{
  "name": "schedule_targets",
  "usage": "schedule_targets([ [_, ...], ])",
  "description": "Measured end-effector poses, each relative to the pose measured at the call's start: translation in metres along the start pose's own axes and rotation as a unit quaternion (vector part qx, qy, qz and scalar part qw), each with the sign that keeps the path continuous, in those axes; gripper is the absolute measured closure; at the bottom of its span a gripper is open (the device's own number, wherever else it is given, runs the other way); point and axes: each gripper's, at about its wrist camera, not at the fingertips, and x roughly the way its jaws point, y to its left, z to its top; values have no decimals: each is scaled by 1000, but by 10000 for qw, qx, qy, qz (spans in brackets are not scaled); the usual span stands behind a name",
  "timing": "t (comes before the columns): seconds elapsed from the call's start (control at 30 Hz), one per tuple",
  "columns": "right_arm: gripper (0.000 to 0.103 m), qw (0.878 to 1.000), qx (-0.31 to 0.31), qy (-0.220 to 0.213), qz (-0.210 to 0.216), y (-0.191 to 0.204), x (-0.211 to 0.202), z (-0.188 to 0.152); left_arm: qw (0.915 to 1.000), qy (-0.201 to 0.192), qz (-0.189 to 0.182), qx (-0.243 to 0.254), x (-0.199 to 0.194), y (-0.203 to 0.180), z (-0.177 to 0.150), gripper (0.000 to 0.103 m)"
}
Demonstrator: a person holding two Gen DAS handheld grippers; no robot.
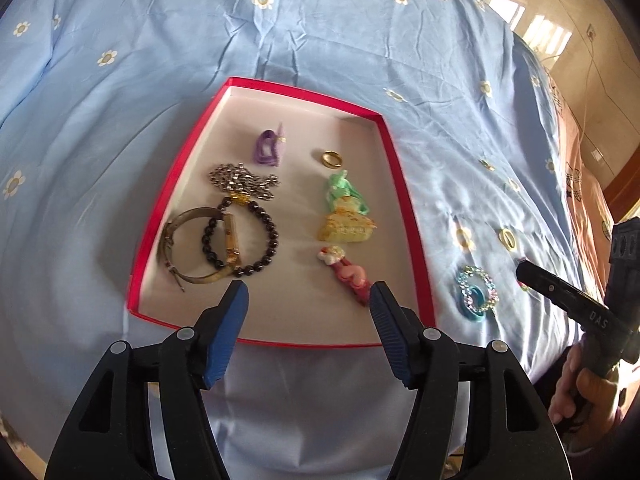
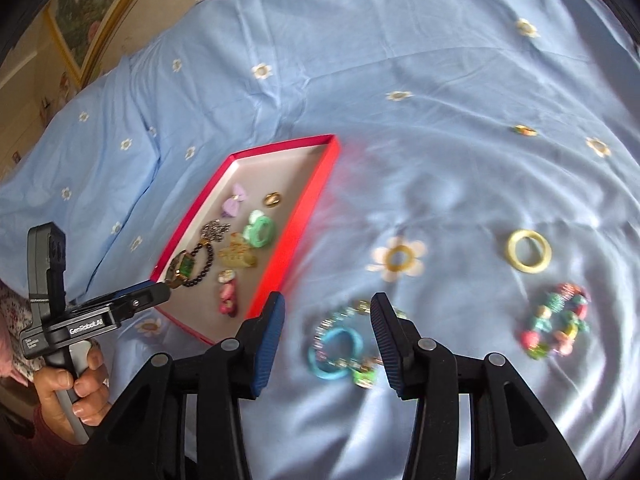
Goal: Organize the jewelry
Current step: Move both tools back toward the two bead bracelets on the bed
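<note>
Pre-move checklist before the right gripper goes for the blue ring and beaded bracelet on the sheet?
1. Right gripper open, nothing held: ok.
2. Left gripper open, nothing held: ok.
3. Blue plastic ring with pastel beaded bracelet between right jaws' line: ok.
4. Red shallow box has bare floor: ok.
5. Ring and bracelet separate or tangled: cannot tell, blurred.
6. Yellow ring clear of approach: ok.

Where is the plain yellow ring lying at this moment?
In the right wrist view, the yellow ring lies on the blue sheet, right of the red box, just above the multicoloured bead bracelet.
</note>
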Motion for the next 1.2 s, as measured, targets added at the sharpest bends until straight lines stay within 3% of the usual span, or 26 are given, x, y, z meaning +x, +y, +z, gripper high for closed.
schedule_targets([
  [0.6,51,9954,680,-391,-552,-74,-57,-28,9959,217,-372,797,7,-78,-12,37],
  [0.67,47,9947,713,-415,-617,-79,-61,-31,9938,225,-425,1003,8,-92,-12,29],
  [0.9,43,9927,820,-422,-775,-96,-68,-37,9870,309,-514,1490,22,-130,-10,27],
  [1.2,34,9915,881,-369,-881,-112,-67,-34,9762,708,-661,1939,53,-163,-2,22],
])
